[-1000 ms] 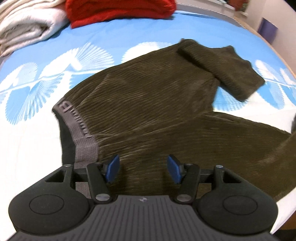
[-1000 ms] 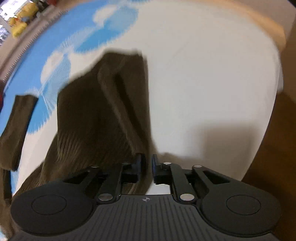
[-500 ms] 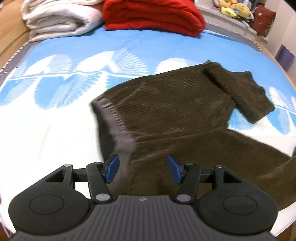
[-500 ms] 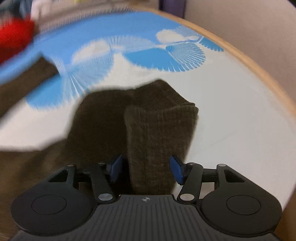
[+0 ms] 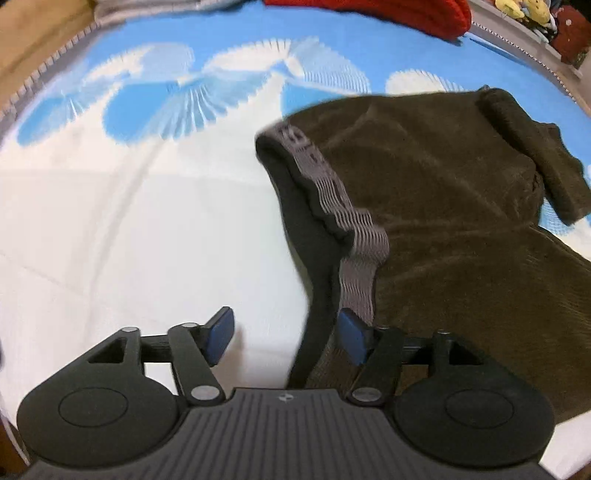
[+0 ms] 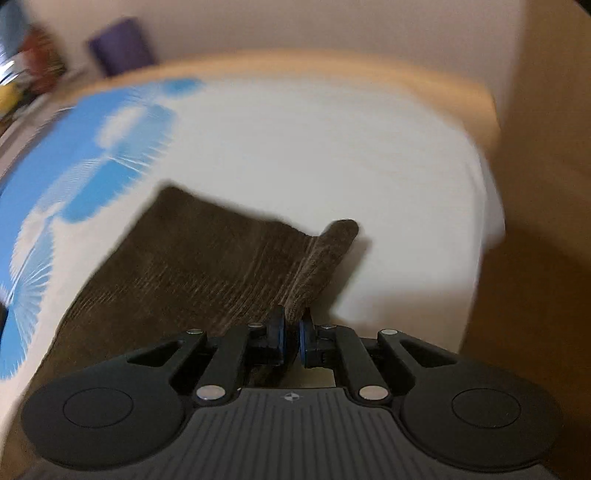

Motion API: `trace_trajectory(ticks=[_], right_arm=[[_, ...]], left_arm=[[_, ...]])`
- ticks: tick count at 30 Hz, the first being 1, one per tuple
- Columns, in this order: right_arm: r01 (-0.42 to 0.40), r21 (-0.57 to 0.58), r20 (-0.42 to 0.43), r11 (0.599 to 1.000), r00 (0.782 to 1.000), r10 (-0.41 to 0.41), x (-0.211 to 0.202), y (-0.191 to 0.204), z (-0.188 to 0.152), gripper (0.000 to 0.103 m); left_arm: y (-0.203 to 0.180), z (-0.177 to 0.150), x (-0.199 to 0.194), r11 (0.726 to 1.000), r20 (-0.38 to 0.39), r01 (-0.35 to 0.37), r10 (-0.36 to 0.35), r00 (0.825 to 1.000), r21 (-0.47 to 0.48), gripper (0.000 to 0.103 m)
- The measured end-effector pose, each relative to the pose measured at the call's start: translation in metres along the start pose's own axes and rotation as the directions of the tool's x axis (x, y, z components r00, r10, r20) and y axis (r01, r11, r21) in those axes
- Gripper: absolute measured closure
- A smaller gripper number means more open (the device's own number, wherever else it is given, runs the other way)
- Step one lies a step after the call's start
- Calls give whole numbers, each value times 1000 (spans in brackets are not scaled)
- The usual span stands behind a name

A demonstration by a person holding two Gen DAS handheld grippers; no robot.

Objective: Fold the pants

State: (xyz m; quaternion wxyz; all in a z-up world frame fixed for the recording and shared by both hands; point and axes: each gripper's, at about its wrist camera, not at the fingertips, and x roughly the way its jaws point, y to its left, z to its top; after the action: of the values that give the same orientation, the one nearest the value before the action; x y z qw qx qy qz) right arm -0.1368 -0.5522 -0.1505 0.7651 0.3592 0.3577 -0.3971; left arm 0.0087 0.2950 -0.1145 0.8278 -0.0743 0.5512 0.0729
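Note:
Dark olive corduroy pants (image 5: 443, 192) lie spread on a blue-and-white bed sheet (image 5: 129, 221). Their grey elastic waistband (image 5: 332, 192) runs down toward my left gripper (image 5: 286, 338), which is open; the waistband's near end sits by the right blue pad (image 5: 351, 336), with the left pad over bare sheet. In the right wrist view, a pant leg end (image 6: 207, 266) lies on the white sheet. My right gripper (image 6: 291, 334) is shut on the edge of that leg's hem, which stands up as a ridge (image 6: 325, 258).
A red folded blanket (image 5: 369, 11) and a pale one lie at the bed's far end, with soft toys (image 5: 524, 11) on a shelf beyond. The bed's wooden edge (image 6: 491, 103) and a wall lie to the right. A purple box (image 6: 122, 48) stands at the back.
My left gripper has shifted left, so the waistband now lies at its right pad. My right gripper, open around the leg end half a second ago, has shut on the hem edge.

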Motion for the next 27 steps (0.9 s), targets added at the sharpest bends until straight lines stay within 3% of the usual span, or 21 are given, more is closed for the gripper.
trace_trajectory(ticks=[2,5,8,10,13,16,17,20,22,25,27], right_arm=[[-16,-16,29,1000,999,17,-4,0,1,90],[-14,-17,44,1000,999,14,-10,4,-1,69],[11,-33,44,999,999,-9,-7,5,-3,68],[21,-54,50,998,999,-18,-8,5,-3,68],[39,-79,63,996,997,-34,-12,7,-7,69],[51,-74,67,996,997,-46,-13,7,-8,69],[53,-77,68,996,997,-48,-13,7,-8,70],[35,-111,61,993,998,-28,-11,12,-9,94],[25,-135,70,991,997,-16,-13,15,-10,95],[-27,-167,75,986,996,40,-20,21,-9,95],[-63,-198,58,978,995,76,-23,27,-9,96]], left_arm=[[4,-6,5,997,-23,77,-78,997,-19,33],[3,-10,6,987,-33,155,-157,987,-48,33],[-6,-13,9,975,-35,216,-218,975,-52,22],[-16,-15,12,980,-37,198,-198,980,-6,22],[-22,-15,20,994,-23,107,-107,994,29,22],[-23,-19,33,995,-35,94,-93,995,27,24],[-25,-21,36,994,-49,100,-97,994,49,27],[-34,-28,37,985,-13,111,-110,994,130,50],[-31,-26,30,980,7,124,-127,992,153,73],[-15,-20,5,982,62,138,-147,987,132,82],[2,-18,-11,988,89,119,-128,988,96,83]])
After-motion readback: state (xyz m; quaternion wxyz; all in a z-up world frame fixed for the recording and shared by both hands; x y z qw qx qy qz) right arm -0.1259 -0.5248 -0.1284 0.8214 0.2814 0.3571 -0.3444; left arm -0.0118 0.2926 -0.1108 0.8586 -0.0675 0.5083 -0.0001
